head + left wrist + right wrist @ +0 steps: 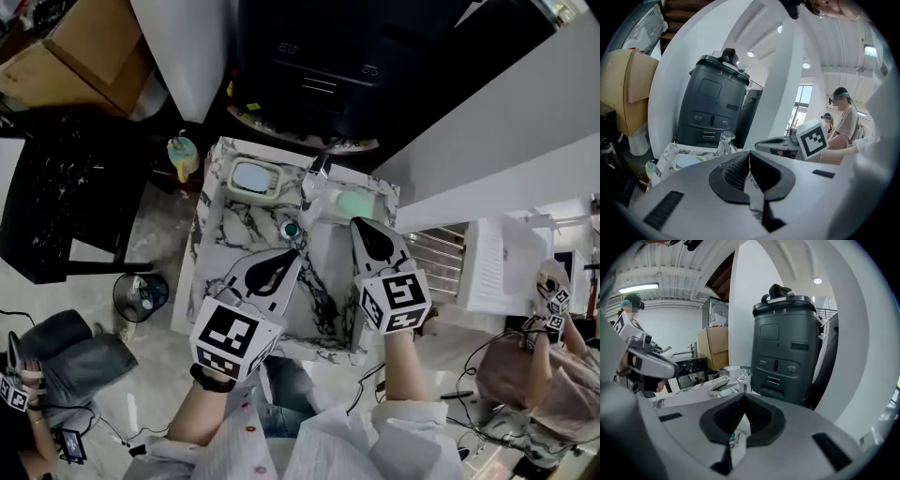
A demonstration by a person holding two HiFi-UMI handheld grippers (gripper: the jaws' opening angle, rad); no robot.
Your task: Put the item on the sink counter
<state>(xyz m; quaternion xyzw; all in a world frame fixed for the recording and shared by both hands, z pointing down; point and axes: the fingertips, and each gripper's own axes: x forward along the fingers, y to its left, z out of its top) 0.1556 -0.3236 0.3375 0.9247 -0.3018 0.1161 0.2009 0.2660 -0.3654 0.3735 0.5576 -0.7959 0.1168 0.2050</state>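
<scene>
Both claws are closed and empty. The jaws of the left claw (289,255) and of the right claw (362,227) are pressed together, and nothing is seen between them in either gripper view. As no item is carried, the task's thing is judged to be the small teal round thing (289,230). It lies on the marble worktop (217,246), just beyond the tip of the left claw and to the left of the right claw, so the left claw is the nearer. It is round, so no long axis is given. It cannot be told whether it rests in the basin or on the flat rim, or is only a drain. A pale tray (251,178) and a green block (356,203) beside the tap (314,178) are also possible items.
</scene>
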